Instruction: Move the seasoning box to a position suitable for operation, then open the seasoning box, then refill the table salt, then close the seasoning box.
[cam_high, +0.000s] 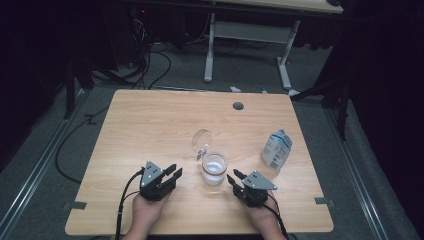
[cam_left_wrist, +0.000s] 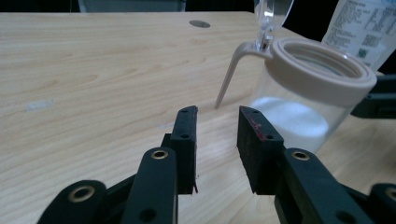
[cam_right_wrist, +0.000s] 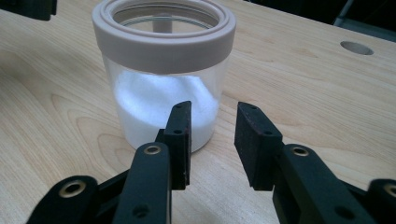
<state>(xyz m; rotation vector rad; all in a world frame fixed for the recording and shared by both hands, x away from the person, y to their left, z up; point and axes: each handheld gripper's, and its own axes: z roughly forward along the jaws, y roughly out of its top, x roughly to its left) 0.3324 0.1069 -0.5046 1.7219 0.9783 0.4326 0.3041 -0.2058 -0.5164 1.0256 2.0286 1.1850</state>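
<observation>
A clear jar (cam_high: 215, 169) with a beige rim and white powder in its bottom stands on the wooden table (cam_high: 150, 125). Its clear lid (cam_high: 202, 141) is flipped up and back on a hinge. My left gripper (cam_high: 176, 170) rests just left of the jar, open, with nothing between its jaws. In the left gripper view the jar (cam_left_wrist: 308, 93) sits ahead and to the right of the jaws (cam_left_wrist: 217, 114). My right gripper (cam_high: 234, 175) lies just right of the jar, also open and empty. The jar (cam_right_wrist: 163, 70) stands close ahead and slightly left of the right gripper (cam_right_wrist: 212, 109).
A white and blue pouch (cam_high: 276, 150) stands to the right of the jar. A round cable hole (cam_high: 238, 106) sits near the table's far edge. Beyond the table are a desk frame and cables on the floor.
</observation>
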